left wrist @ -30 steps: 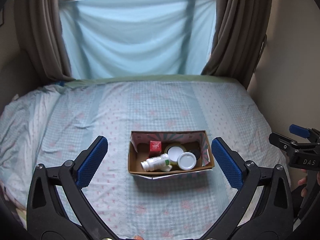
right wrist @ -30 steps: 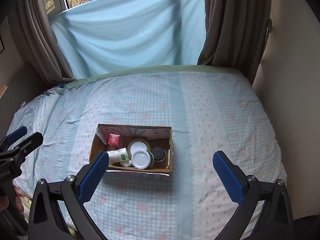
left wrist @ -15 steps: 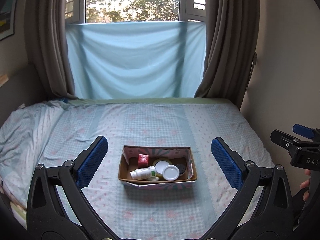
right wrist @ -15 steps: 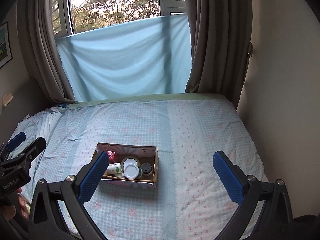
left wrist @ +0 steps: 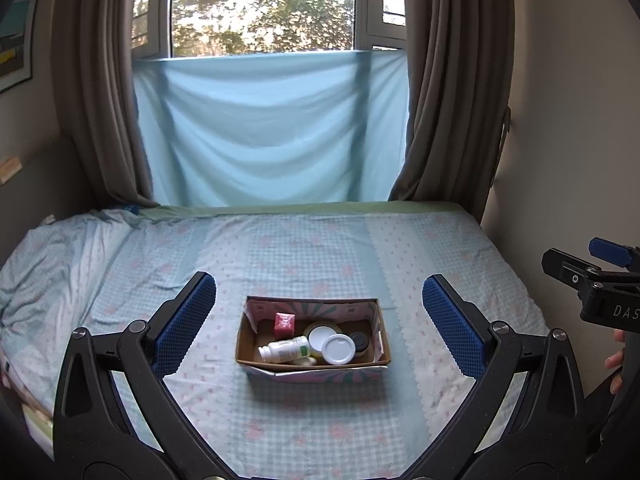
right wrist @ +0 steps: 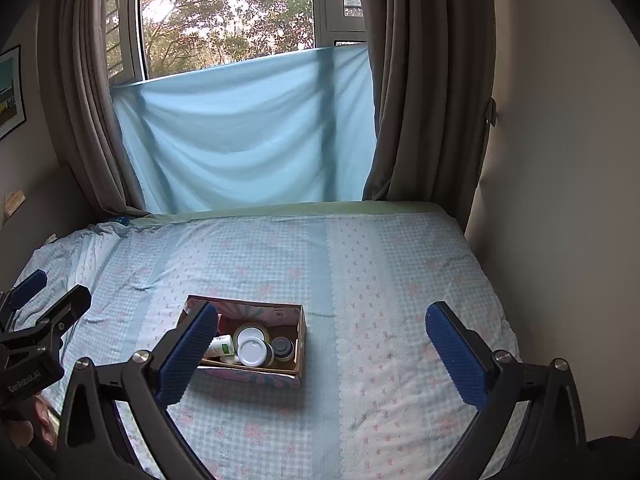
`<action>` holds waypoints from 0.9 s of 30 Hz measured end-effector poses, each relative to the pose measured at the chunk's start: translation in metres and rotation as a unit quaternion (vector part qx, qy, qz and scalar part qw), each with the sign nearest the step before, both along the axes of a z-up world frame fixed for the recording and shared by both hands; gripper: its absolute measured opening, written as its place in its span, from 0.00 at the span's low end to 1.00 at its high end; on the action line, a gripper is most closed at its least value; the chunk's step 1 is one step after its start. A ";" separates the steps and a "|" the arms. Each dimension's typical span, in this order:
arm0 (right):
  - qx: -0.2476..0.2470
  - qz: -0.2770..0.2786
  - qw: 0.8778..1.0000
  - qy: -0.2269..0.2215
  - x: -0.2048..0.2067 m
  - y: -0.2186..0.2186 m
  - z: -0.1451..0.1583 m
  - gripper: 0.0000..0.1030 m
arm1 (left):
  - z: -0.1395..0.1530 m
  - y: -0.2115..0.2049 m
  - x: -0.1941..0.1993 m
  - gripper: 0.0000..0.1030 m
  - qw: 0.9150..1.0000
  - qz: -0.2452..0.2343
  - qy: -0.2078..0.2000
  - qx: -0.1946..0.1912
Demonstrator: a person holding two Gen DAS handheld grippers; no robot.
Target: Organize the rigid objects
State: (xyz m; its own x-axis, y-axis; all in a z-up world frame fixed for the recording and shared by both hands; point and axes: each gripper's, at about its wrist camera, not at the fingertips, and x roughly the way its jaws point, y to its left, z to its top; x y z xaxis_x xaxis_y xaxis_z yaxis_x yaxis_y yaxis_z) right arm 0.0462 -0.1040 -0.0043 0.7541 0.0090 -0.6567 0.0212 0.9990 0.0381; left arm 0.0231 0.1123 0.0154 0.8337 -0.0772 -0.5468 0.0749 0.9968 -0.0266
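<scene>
A cardboard box (left wrist: 378, 338) (right wrist: 301, 340) rests on the bed. Inside lie a white bottle (left wrist: 285, 350) on its side, a red cube (left wrist: 284, 324), white-lidded jars (left wrist: 338, 349) (right wrist: 251, 351) and a dark-lidded jar (left wrist: 359, 342) (right wrist: 282, 347). My left gripper (left wrist: 318, 320) hovers open before the box, nothing between its blue pads. My right gripper (right wrist: 322, 354) is open too, to the right of the box; its left fingertip (right wrist: 192, 350) covers the box's left end. Each gripper shows at the edge of the other's view.
The bed (left wrist: 312, 248) has a blue checked sheet, rumpled at the left. A wall (right wrist: 560, 200) borders its right side. Brown curtains (left wrist: 452, 100) and a hanging blue cloth (left wrist: 272, 128) cover the window at the far end. A hand (right wrist: 34, 424) grips the left tool.
Both grippers pulled back and tilted up, so the box looks smaller and lower and the window has come into view. Both stayed open.
</scene>
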 end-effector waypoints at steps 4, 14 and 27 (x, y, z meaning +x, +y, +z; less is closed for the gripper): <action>0.001 0.001 1.000 -0.004 -0.001 0.001 0.001 1.00 | 0.001 0.002 -0.002 1.00 1.000 0.003 -0.002 0.001; -0.001 0.004 1.000 -0.009 -0.004 0.003 0.002 1.00 | 0.003 0.005 -0.004 1.00 1.000 0.009 -0.006 -0.001; -0.003 0.007 1.000 -0.011 -0.006 0.004 0.005 1.00 | 0.004 0.005 -0.008 1.00 1.000 0.009 -0.008 0.000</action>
State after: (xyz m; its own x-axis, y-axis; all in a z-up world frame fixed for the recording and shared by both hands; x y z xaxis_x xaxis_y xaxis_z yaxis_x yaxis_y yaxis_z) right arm 0.0398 -0.1005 0.0012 0.7681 0.0161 -0.6401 0.0065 0.9994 0.0329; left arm 0.0147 0.1174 0.0198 0.8441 -0.0618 -0.5327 0.0564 0.9981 -0.0263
